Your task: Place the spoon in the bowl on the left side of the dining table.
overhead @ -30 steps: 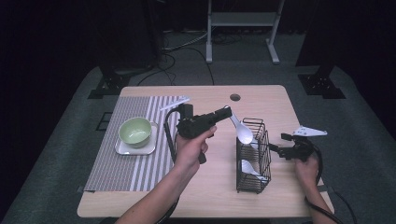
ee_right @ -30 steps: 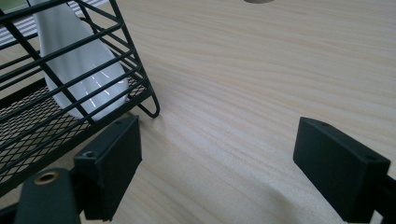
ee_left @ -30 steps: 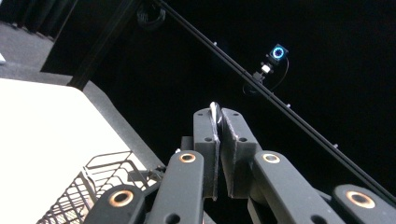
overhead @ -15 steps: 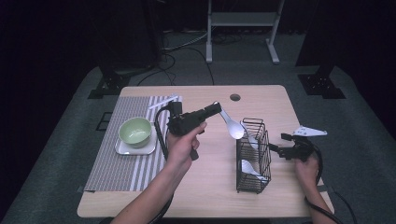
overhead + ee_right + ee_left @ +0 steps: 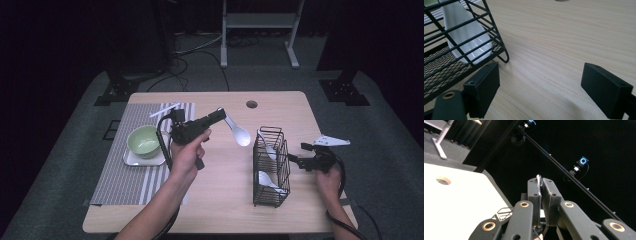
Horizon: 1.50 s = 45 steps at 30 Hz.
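My left gripper [image 5: 219, 113] hovers over the middle of the table, shut on the handle of a white spoon [image 5: 239, 134] whose bowl hangs toward the right. In the left gripper view the jaws [image 5: 541, 188] pinch the thin white handle [image 5: 539, 180] edge-on. A black wire basket [image 5: 270, 165] stands to the right with two more white spoons [image 5: 267, 181] in it. My right gripper [image 5: 296, 160] rests low just right of the basket, open with nothing between its fingers. The right gripper view has its jaws [image 5: 540, 82] wide over bare wood, with the basket [image 5: 454, 67] and a spoon [image 5: 466, 37] at upper left.
A green bowl [image 5: 144, 140] sits on a white square plate [image 5: 131, 160] on a striped placemat [image 5: 125, 180] at the table's left. A round cable hole [image 5: 251, 104] lies near the far edge. Dark floor and stand legs surround the table.
My left hand has carried the spoon leftward, away from the basket toward the placemat. The right gripper has stayed put.
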Available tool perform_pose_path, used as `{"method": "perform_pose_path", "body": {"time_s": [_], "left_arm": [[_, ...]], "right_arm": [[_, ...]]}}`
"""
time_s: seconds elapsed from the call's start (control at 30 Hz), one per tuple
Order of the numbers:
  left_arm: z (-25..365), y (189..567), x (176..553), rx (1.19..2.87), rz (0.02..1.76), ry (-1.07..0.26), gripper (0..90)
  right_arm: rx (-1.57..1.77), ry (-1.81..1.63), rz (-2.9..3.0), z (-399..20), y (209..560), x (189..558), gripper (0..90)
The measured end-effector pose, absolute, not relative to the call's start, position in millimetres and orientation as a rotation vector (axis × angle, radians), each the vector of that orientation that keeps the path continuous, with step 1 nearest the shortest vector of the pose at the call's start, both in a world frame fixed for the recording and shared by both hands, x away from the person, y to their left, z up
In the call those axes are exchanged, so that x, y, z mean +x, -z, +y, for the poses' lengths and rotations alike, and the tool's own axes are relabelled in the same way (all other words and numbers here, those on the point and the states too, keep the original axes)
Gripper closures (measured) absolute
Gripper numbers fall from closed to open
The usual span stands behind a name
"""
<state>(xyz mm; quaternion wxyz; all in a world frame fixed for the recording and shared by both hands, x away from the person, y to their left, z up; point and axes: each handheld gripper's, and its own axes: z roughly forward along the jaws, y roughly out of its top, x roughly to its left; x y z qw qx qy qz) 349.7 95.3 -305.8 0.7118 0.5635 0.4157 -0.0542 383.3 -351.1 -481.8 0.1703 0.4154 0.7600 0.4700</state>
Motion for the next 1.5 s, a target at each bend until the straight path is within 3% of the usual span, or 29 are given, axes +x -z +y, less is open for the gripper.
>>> {"method": "perform_pose_path", "body": {"time_s": [1.5], "left_arm": [[150, 322, 361, 1.188, 1.049, 0.032, 85.4]], "right_arm": [[1.186, -1.329, 2.157, -351, 482, 383, 14.2]]}}
